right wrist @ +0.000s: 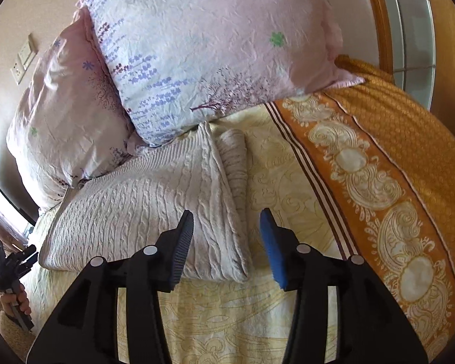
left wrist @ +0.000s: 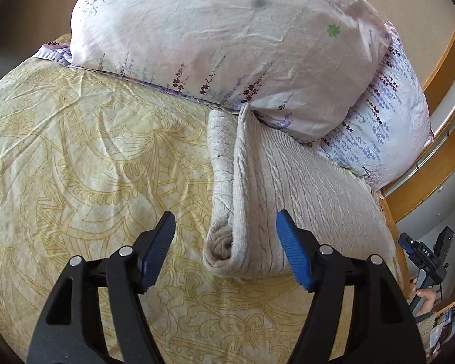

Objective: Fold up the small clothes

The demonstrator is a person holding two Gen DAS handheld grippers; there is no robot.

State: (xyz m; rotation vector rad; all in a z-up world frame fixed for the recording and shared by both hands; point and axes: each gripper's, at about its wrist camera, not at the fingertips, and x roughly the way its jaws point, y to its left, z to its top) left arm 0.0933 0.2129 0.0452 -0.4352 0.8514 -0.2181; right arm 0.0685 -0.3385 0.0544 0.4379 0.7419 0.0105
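A cream cable-knit sweater (left wrist: 303, 188) lies folded on the yellow patterned bedspread (left wrist: 91, 157), its far end against the pillows. In the left wrist view its left edge is rolled over. My left gripper (left wrist: 226, 221) is open and empty, its jaws either side of that rolled near-left corner, just above it. In the right wrist view the sweater (right wrist: 154, 200) shows its folded right edge. My right gripper (right wrist: 227, 221) is open and empty over the sweater's near-right corner. Each gripper shows in the other's view: the right gripper (left wrist: 424, 257) and the left gripper (right wrist: 12, 267).
Two pink floral pillows (left wrist: 227, 36) (right wrist: 215, 45) are stacked at the head of the bed. An orange patterned blanket (right wrist: 394, 182) lies along the right side. A wooden frame (left wrist: 446, 69) and a window stand to the right. Wall sockets (right wrist: 22, 57) are at the left.
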